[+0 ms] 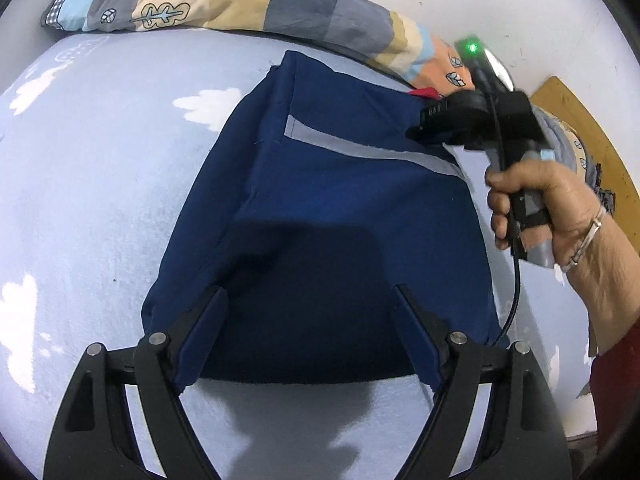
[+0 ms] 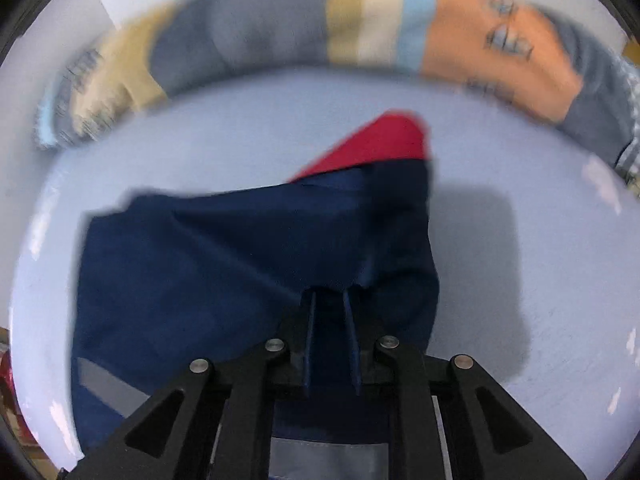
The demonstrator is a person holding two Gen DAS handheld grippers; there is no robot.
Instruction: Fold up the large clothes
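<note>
My right gripper (image 2: pixel 330 300) is clenched on a bunched fold of the navy garment (image 1: pixel 320 208), jaws nearly together with cloth pinched between them. My left gripper (image 1: pixel 308 300) hangs released, jaws wide, over the near hem. The garment lies part-folded on the bed (image 1: pixel 100 200), grey stripe (image 1: pixel 360 148) showing, a red panel (image 2: pixel 384 144) peeking out at the far corner just short of the quilt (image 1: pixel 240 0). The right view is smeared, so I judge I'm mid-carry. To do this well I'd keep the pinch firm, lay the edge square on the layer beneath, and use the left to pin the hem so nothing drags.
</note>
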